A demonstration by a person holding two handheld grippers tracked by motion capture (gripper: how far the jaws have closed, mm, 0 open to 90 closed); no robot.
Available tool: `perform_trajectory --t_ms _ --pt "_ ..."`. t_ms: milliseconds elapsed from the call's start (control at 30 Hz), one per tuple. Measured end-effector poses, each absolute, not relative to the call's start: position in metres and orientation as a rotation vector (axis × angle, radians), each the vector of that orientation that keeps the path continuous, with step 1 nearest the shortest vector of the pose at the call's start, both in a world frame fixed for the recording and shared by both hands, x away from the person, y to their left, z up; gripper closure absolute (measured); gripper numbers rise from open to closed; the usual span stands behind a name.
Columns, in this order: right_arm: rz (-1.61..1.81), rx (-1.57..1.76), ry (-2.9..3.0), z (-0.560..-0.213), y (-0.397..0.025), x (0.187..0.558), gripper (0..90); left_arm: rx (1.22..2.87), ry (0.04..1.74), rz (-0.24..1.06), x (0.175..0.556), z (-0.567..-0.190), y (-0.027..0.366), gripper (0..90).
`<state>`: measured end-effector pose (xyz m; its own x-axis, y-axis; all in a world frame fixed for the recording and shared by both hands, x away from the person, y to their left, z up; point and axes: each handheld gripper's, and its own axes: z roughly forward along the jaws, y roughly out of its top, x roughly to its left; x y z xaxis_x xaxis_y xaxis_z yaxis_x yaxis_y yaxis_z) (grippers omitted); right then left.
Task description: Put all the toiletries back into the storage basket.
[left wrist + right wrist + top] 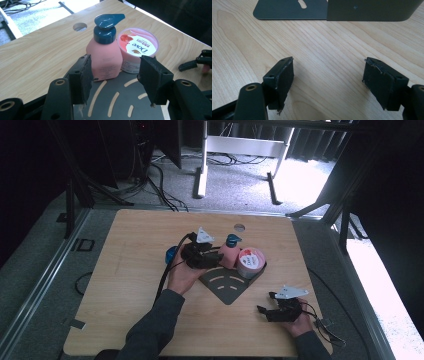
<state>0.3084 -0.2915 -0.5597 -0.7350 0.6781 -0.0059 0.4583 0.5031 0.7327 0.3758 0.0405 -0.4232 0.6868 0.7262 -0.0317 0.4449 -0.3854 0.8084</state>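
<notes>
A pink pump bottle (230, 254) (105, 56) with a dark blue pump top stands on a dark corner-shaped rack (227, 287) (117, 100), touching a pink Dove tub (250, 262) (137, 50) on its right. My left gripper (210, 258) (115, 80) stands open just short of the bottle, one jaw on each side of its base, not touching. My right gripper (266, 302) (328, 80) is open low over bare wood near the table's front right, facing the rack (289, 10) and its upright wall (369, 10).
A blue object (171, 254) sits behind my left hand. A round hole (239, 227) (80, 26) is cut in the wooden table (135, 270) near its far edge. Cables trail from both grippers. Table legs and wires stand on the floor beyond.
</notes>
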Motion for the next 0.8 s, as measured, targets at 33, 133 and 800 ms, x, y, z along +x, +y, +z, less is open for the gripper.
perform_trajectory --t_ms 33,133,800 --pt "1.068 0.957 2.457 -0.560 -0.292 0.308 24.4 2.042 0.899 0.417 0.376 -0.423 0.040 44.0" --pt "1.068 0.956 2.457 -0.560 -0.292 0.308 24.4 2.046 0.889 0.419 0.372 -0.422 0.043 44.0" --pt "1.068 0.957 2.456 -0.560 -0.291 0.308 24.4 2.076 0.848 0.473 0.356 -0.409 0.061 42.7"
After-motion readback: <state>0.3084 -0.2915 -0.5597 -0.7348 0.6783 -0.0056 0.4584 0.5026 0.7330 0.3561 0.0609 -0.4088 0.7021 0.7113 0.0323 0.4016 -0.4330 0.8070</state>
